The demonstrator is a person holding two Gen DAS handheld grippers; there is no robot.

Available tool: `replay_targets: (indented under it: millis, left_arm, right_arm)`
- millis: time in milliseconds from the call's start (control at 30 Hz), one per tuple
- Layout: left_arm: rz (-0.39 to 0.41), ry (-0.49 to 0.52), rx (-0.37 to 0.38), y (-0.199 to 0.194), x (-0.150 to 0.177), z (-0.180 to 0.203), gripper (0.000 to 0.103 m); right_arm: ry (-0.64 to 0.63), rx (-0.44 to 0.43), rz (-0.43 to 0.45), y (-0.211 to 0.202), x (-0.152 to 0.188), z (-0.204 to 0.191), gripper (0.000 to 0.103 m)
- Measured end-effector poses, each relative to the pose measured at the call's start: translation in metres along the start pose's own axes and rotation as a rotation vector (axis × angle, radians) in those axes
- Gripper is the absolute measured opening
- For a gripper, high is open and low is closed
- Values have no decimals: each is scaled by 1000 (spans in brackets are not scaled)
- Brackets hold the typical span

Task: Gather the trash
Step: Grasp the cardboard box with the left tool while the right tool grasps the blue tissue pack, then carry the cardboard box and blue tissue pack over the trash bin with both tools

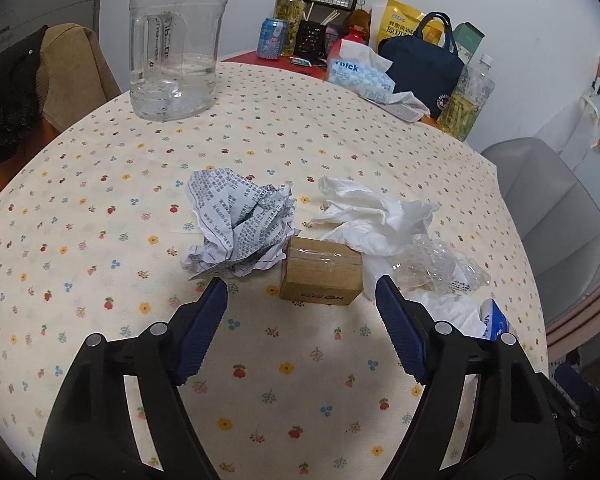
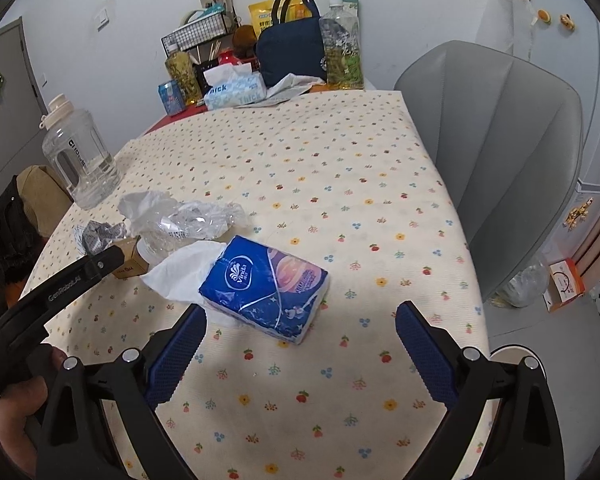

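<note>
On the flowered tablecloth (image 1: 100,208) lies a heap of trash: a crumpled printed paper (image 1: 240,228), a small taped cardboard box (image 1: 320,276), a white tissue (image 1: 376,216) and crumpled clear plastic (image 1: 440,268). My left gripper (image 1: 300,284) is open, its blue fingertips either side of the box's near end without touching it. In the right wrist view a blue tissue pack (image 2: 264,284) lies on a white tissue (image 2: 184,276), just ahead of my open right gripper (image 2: 300,310). The same box (image 2: 130,260) and plastic (image 2: 196,220) show at the left, partly behind the left gripper's black frame (image 2: 72,280).
A big clear water jug (image 1: 176,52) stands at the far left of the table. Along the back are a tissue box (image 1: 360,76), a navy bag (image 1: 424,64), bottles and a can. A grey chair (image 2: 500,152) stands beside the table's right edge.
</note>
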State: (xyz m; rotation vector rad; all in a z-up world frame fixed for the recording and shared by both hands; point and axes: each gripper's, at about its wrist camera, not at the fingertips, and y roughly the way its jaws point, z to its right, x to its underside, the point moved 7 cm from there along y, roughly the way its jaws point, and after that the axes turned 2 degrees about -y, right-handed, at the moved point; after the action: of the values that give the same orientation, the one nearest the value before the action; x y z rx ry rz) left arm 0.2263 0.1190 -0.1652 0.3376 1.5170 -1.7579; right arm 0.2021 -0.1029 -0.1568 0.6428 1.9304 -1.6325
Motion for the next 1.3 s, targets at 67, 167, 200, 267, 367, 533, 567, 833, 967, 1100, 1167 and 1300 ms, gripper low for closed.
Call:
replay_targets:
  millis: [67, 167, 200, 267, 367, 533, 567, 833, 967, 1100, 1167, 1300]
  left_arm:
    - [-4, 4, -3, 4, -1, 1, 76]
    - [-11, 9, -4, 10, -2, 4, 76]
    - [-14, 12, -6, 12, -1, 6, 76]
    - [-21, 14, -4, 16, 0, 7, 75]
    - [-13, 8, 2, 17, -1, 6, 74]
    - [-31, 7, -4, 23, 1, 5, 56]
    - [-33, 7, -4, 23, 2, 5, 53]
    - [-26, 8, -20, 22, 1, 4, 49]
    - [-13, -3, -27, 15, 2, 1, 49]
    - [-4, -7, -25, 9, 4, 1, 49]
    - [2, -6, -21, 5, 5, 1, 49]
    - [18, 0, -13, -4, 6, 4, 49]
  right_arm:
    - [-2, 1, -6, 4, 0, -1, 93]
    - [-2, 3, -17, 9, 0, -2, 93]
    - [-3, 5, -22, 11, 0, -2, 93]
    - [-6, 7, -29, 15, 0, -3, 93]
    - [-20, 8, -49, 23, 3, -6, 94]
    - [-28, 6, -73, 34, 6, -7, 92]
    - [-26, 2, -80, 37, 7, -7, 87]
    - [-22, -28, -93, 38, 8, -6, 44]
    - [-3, -48, -93, 34, 9, 0, 32]
    - [2, -49, -81, 25, 9, 2, 29]
    - [2, -49, -70, 19, 8, 2, 28]
    - [5, -56, -44, 5, 10, 2, 28]
